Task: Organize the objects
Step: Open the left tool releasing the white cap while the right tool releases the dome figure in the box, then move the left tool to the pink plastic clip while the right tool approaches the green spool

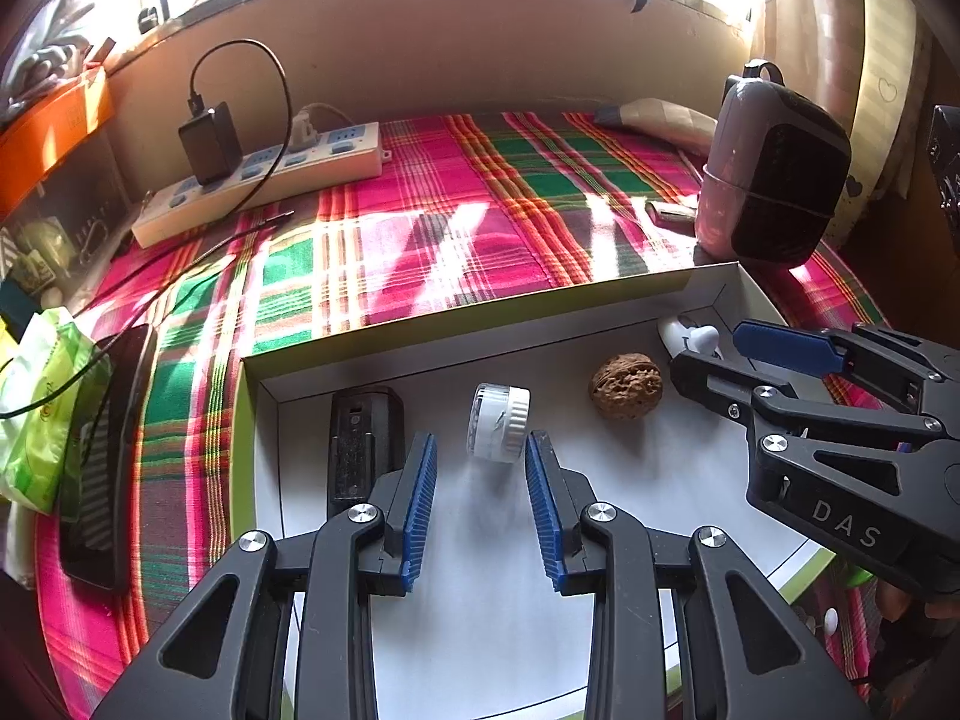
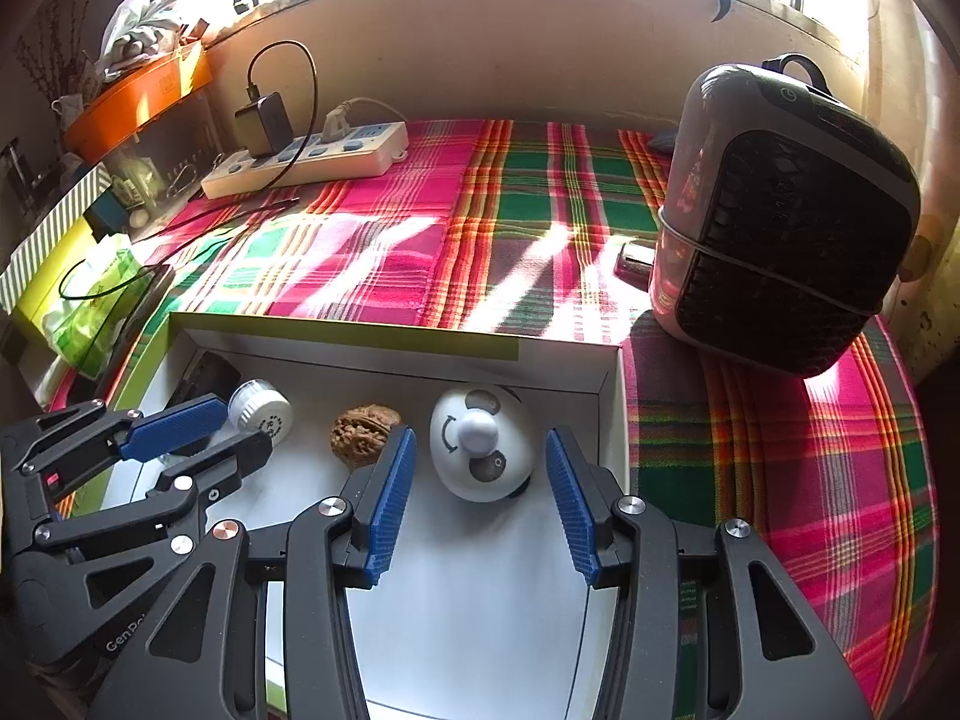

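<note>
A shallow white box (image 1: 480, 330) with a green rim lies on a plaid cloth. Inside it are a black device (image 1: 360, 444), a small white jar (image 1: 498, 429) on its side, a walnut (image 1: 627, 387) and a white panda-faced object (image 2: 483, 444). My left gripper (image 1: 480, 441) is open, and the jar lies just at its fingertips with a gap on the left side. My right gripper (image 2: 480, 435) is open around the panda object without pressing on it. In the left wrist view, the right gripper (image 1: 708, 351) hides most of the panda object in the box's far right corner.
A dark and pink heater (image 2: 786, 222) stands just right of the box. A power strip (image 1: 258, 180) with a black charger and cables lies at the back left. A dark phone (image 1: 102, 450) and a green tissue pack (image 1: 42, 408) sit left of the box.
</note>
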`<act>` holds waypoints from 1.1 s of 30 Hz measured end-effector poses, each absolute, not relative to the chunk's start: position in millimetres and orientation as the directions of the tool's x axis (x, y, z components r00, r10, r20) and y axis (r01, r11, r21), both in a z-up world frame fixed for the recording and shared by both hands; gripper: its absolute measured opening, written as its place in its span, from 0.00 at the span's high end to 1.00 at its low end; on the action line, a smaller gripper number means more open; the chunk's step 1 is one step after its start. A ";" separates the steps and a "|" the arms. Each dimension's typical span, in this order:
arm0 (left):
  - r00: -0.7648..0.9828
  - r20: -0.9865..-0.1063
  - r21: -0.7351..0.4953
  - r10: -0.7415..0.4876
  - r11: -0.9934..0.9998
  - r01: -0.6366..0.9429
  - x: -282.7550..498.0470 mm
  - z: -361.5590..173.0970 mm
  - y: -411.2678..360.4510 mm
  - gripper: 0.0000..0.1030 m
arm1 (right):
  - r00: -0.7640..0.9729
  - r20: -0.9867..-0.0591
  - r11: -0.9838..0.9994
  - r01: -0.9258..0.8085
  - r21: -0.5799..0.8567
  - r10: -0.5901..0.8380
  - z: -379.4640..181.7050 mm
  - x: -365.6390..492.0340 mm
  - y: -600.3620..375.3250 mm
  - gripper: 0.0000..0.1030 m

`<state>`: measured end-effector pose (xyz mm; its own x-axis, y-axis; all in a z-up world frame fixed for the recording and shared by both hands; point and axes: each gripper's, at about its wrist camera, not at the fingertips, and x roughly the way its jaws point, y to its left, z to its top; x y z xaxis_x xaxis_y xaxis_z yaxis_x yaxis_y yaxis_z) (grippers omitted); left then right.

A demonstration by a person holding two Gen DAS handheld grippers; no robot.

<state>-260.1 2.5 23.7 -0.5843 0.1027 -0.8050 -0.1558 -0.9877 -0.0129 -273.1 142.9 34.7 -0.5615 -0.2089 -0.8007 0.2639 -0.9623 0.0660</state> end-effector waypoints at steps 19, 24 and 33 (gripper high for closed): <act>-0.642 -0.761 0.002 0.091 -0.990 -0.142 -205.5 45.2 3.8 0.72 | -0.609 -0.755 -0.963 0.245 0.113 -0.244 50.5 -223.3 155.0 0.54; -0.659 -0.747 -0.001 0.090 -0.991 -0.133 -189.8 49.7 2.1 0.72 | -0.635 -0.735 -0.963 0.252 0.095 -0.239 57.1 -206.2 156.0 0.54; -0.679 -0.731 0.019 0.074 -0.991 -0.129 -165.3 53.6 1.3 0.71 | -0.670 -0.708 -0.967 0.246 0.071 -0.223 61.5 -180.7 158.1 0.54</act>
